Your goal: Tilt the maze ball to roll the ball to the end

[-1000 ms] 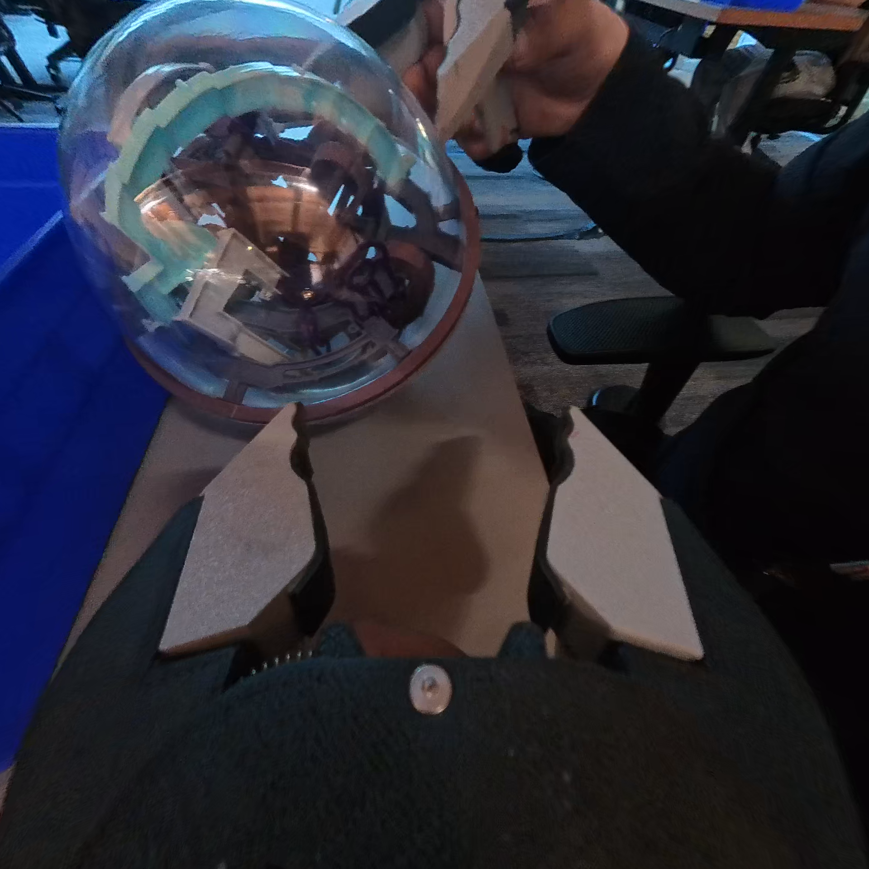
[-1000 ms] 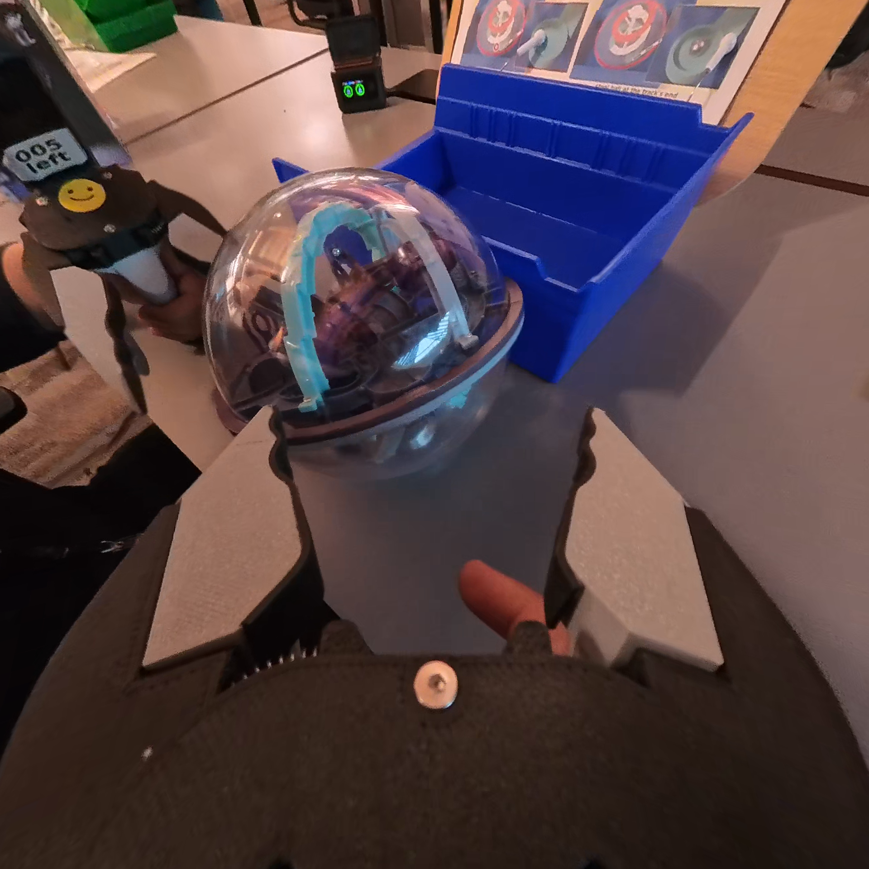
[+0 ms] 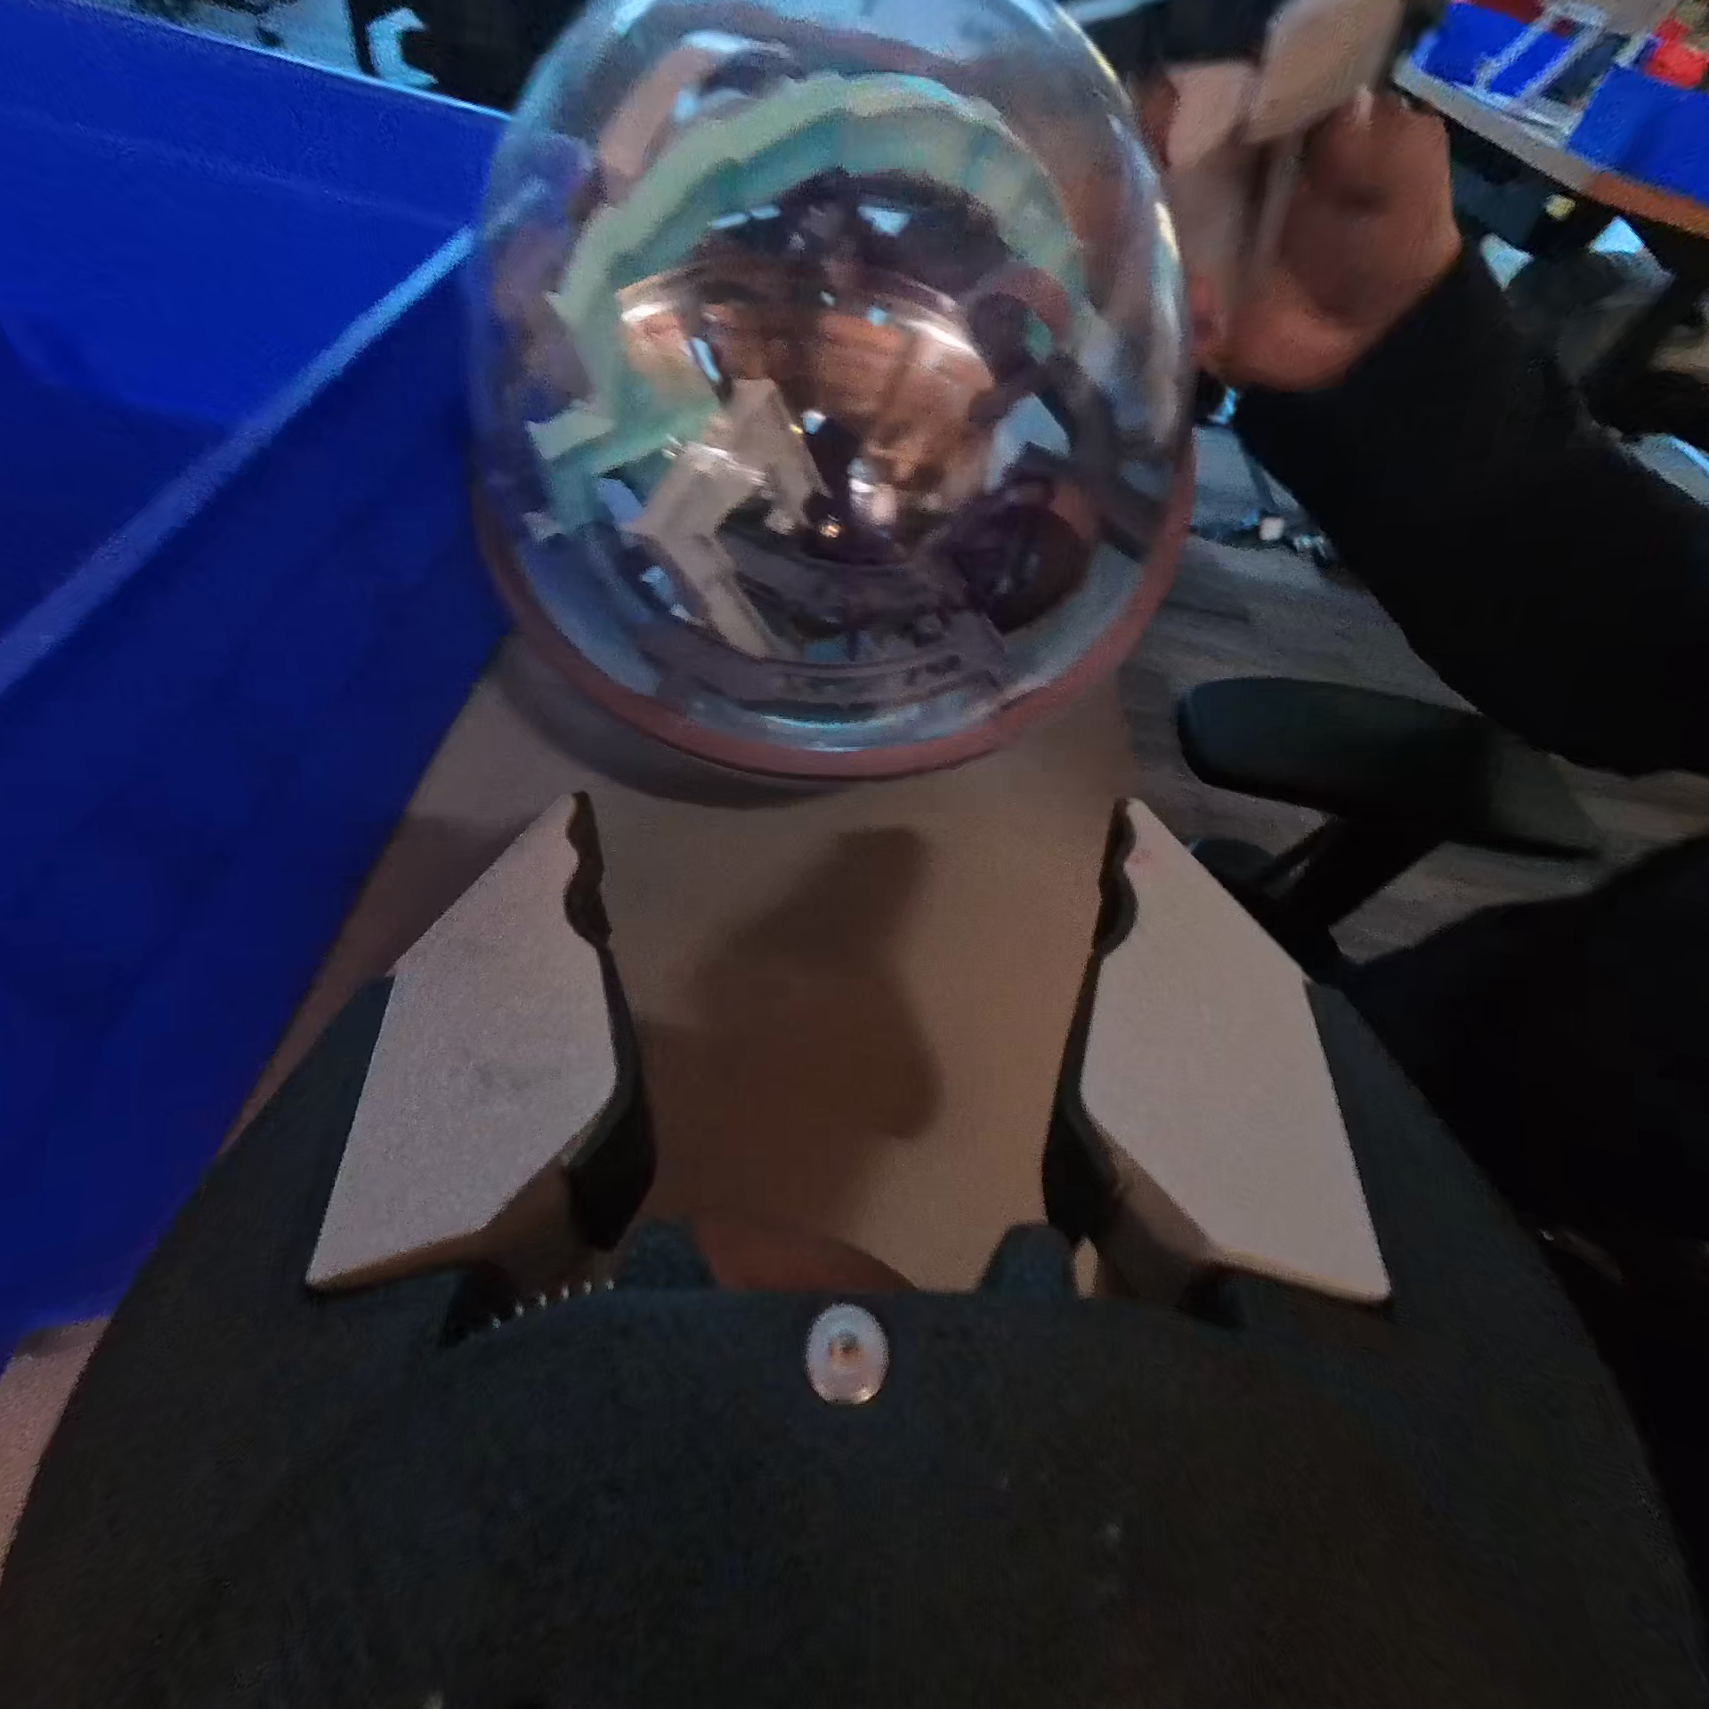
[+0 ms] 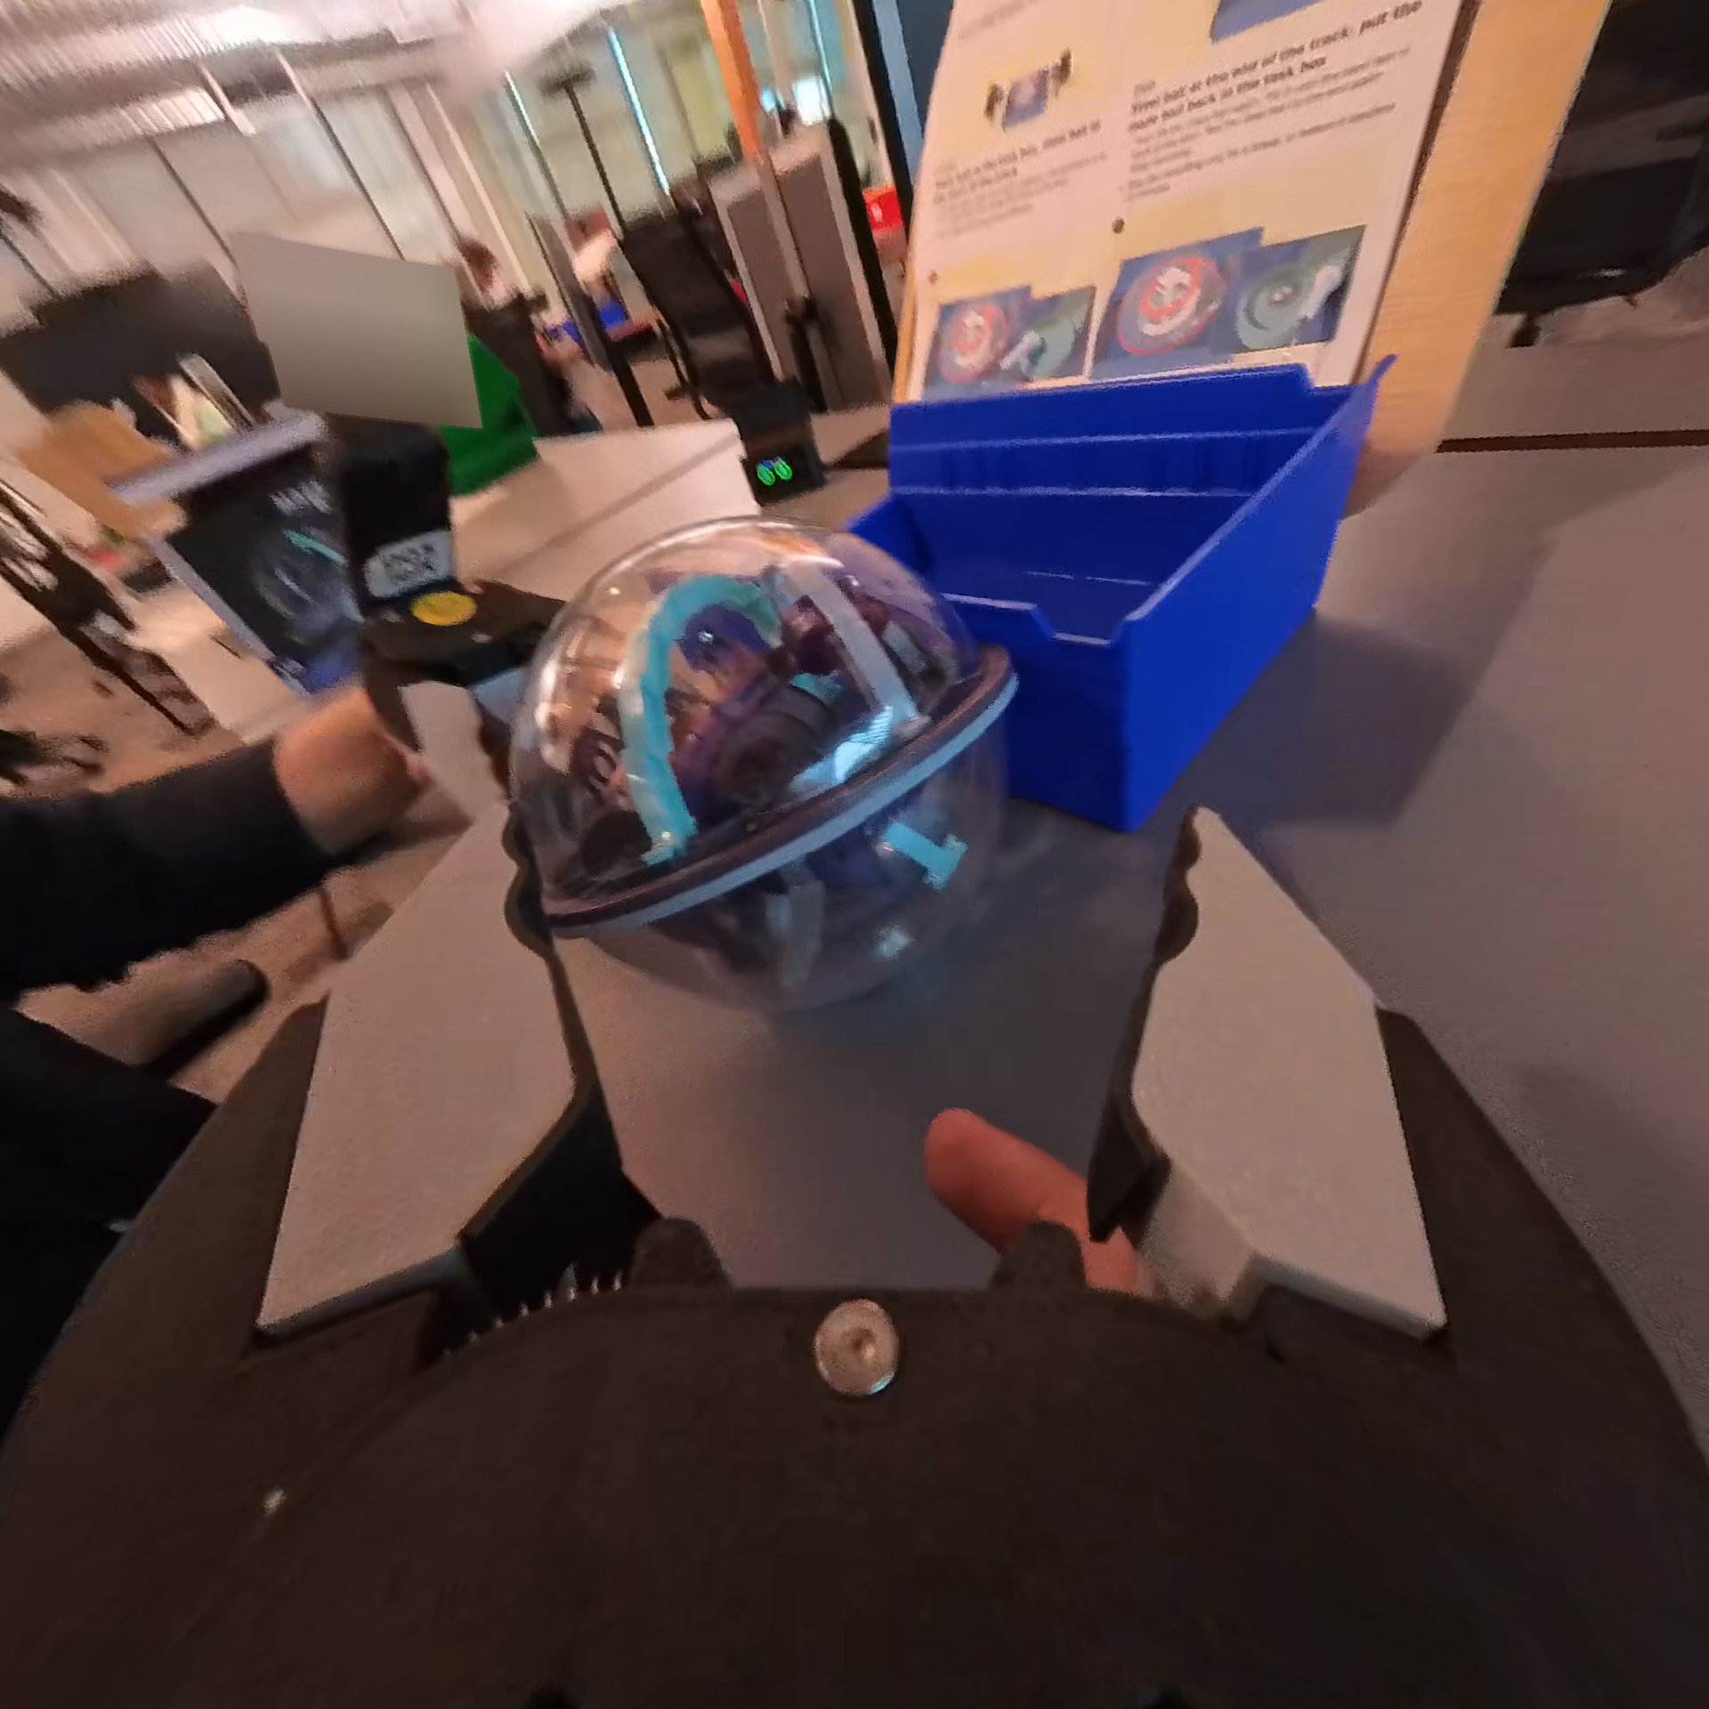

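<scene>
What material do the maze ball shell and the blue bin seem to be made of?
Maze ball shell: probably clear hard plastic with a glossy finish; the coloured tracks inside show through it and it carries bright reflections.
Blue bin: likely moulded opaque plastic with a smooth, slightly shiny surface; its walls are thin with stepped ridges.

A grey table (image 4: pixel 1526 832) fills the foreground, with a blue bin (image 4: pixel 1202 666) at one o'clock and a propped instruction board (image 4: pixel 1156 185) behind it. At eleven o'clock — blurred — stand bright windows (image 4: pixel 388 120), desks and dark chairs (image 4: pixel 703 287); a black armrest (image 3: pixel 1341 749) hangs over grey carpet (image 3: pixel 1295 629).
</scene>
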A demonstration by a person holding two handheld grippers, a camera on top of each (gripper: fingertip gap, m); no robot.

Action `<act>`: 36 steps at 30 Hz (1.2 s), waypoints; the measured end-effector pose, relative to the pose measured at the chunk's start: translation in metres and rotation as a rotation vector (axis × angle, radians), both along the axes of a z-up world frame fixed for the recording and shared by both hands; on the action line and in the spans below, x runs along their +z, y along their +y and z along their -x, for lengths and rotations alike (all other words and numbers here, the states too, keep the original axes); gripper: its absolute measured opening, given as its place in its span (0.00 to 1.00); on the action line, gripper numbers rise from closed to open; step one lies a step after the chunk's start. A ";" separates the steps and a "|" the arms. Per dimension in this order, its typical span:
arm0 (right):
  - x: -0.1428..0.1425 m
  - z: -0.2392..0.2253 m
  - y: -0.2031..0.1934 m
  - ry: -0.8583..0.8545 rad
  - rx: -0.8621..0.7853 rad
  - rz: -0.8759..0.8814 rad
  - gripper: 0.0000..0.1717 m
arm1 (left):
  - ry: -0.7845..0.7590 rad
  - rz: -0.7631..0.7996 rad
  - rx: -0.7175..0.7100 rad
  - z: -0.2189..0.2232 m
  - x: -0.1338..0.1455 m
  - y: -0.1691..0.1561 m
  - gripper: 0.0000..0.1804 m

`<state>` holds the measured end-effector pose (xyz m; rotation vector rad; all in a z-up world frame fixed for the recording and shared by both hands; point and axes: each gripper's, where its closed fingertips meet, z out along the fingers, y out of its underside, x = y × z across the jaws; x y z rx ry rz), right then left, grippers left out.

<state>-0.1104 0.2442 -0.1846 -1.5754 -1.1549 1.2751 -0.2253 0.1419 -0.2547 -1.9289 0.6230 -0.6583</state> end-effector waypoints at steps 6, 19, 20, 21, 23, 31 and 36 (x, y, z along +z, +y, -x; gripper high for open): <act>-0.027 0.012 -0.029 -0.006 0.055 0.089 0.79 | -0.011 0.000 -0.003 -0.007 0.004 0.010 0.59; -0.032 0.028 -0.028 -0.059 0.087 0.031 0.74 | -0.031 -0.019 -0.091 -0.037 0.011 -0.014 0.55; -0.032 0.028 -0.026 -0.062 0.089 0.026 0.75 | -0.027 -0.023 -0.095 -0.039 0.010 -0.015 0.55; -0.032 0.028 -0.024 -0.063 0.094 0.024 0.75 | -0.029 -0.024 -0.100 -0.041 0.010 -0.016 0.54; -0.032 0.027 -0.022 -0.066 0.113 0.027 0.75 | -0.040 -0.018 -0.116 -0.047 0.012 -0.020 0.54; -0.034 0.011 -0.012 -0.038 0.112 0.027 0.77 | 0.003 -0.048 -0.118 -0.050 0.014 -0.035 0.55; -0.043 -0.001 -0.025 -0.022 0.151 0.027 0.78 | 0.093 -0.089 0.021 -0.009 0.021 -0.025 0.55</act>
